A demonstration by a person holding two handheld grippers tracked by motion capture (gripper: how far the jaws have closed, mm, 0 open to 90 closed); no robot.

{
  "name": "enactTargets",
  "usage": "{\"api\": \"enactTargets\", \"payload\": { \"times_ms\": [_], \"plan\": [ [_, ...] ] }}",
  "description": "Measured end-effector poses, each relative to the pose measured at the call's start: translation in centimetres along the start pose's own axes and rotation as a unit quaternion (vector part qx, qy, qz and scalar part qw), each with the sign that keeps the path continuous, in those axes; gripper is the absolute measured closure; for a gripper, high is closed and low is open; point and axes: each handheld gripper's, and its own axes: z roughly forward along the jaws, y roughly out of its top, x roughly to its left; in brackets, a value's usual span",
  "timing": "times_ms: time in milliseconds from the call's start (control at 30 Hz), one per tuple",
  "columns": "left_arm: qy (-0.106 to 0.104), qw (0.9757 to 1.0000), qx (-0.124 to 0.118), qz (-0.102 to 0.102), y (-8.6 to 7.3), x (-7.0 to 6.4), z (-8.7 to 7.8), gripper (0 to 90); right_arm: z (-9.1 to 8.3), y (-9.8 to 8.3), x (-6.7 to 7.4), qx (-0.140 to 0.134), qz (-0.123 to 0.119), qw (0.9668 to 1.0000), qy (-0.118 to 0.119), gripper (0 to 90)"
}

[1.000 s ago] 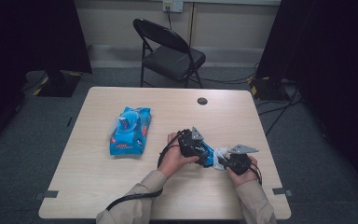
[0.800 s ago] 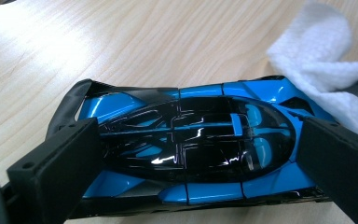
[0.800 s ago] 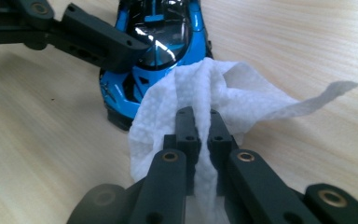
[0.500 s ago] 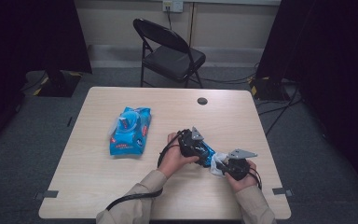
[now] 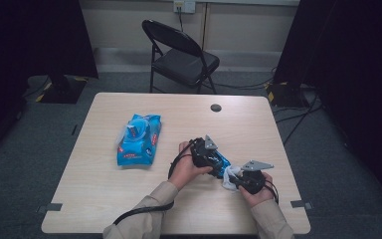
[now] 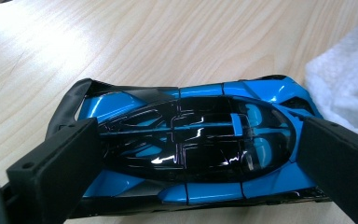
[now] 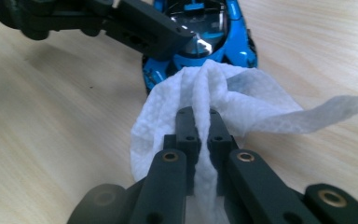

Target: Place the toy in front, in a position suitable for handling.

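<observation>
the left gripper (image 5: 218, 160) clamps the toy car (image 6: 191, 144) steady on the desk (image 5: 129, 199). the right gripper (image 7: 199, 116) pinches a wipe (image 7: 205, 93) against its nose to clean it.

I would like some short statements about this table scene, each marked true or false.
1. The right gripper pinches a white wipe. True.
2. The left gripper holds a red toy car. False: the toy car is blue and black.
3. The wipe touches the front of the car. True.
4. The blue wipes packet lies on the folding chair. False: it lies on the table.
5. The right gripper's fingers stand wide apart. False: they are closed on the wipe.
</observation>
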Motion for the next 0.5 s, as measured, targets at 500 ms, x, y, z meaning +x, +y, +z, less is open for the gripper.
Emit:
{"api": "enactTargets", "payload": {
  "times_ms": [500],
  "plan": [
    [0.0, 1.0, 0.002, -0.001, 0.0, 0.0, 0.0, 0.0, 1.3, 0.6, 2.1, 0.001, -0.01, 0.9991, 0.04, 88.3]
  ]
}}
